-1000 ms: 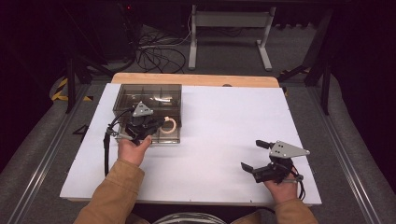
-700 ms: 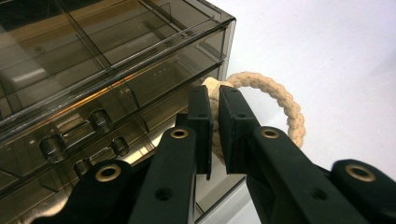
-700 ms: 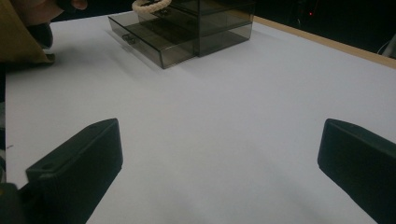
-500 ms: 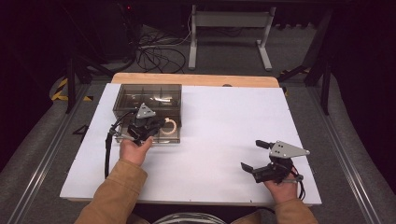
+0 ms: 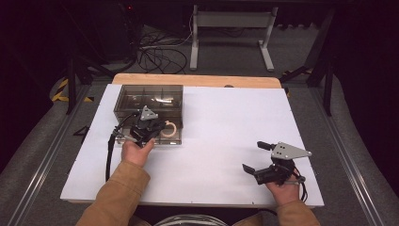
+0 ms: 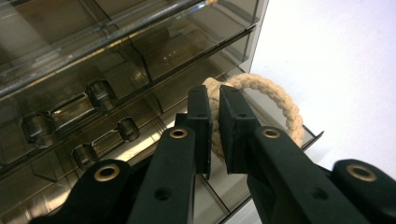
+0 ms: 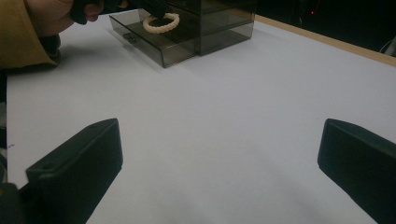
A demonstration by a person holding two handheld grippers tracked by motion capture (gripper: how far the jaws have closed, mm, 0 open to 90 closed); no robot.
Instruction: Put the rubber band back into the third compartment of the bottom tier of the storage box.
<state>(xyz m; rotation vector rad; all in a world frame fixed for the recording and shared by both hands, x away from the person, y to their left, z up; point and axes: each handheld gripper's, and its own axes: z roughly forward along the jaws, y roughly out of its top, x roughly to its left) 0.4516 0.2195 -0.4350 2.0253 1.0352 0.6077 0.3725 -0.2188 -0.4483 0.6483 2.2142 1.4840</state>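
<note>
Two grippers work over a white table (image 5: pixel 226 127). At a smoky plastic drawer box (image 5: pixel 149 101), the left gripper (image 6: pixel 214 108) pinches a cream rope ring (image 6: pixel 275 95) in the pulled-out drawer (image 7: pixel 161 46). Well apart, the right gripper (image 5: pixel 258 157) rests with jaws spread wide.

Beyond the far edge of your white counter (image 5: pixel 226 117) a tangle of black cables (image 5: pixel 160 54) lies on the floor. To the right of those cables you see a grey metal stand (image 5: pixel 230 33), and to their left yellow-and-black hazard tape (image 5: pixel 61 89).
</note>
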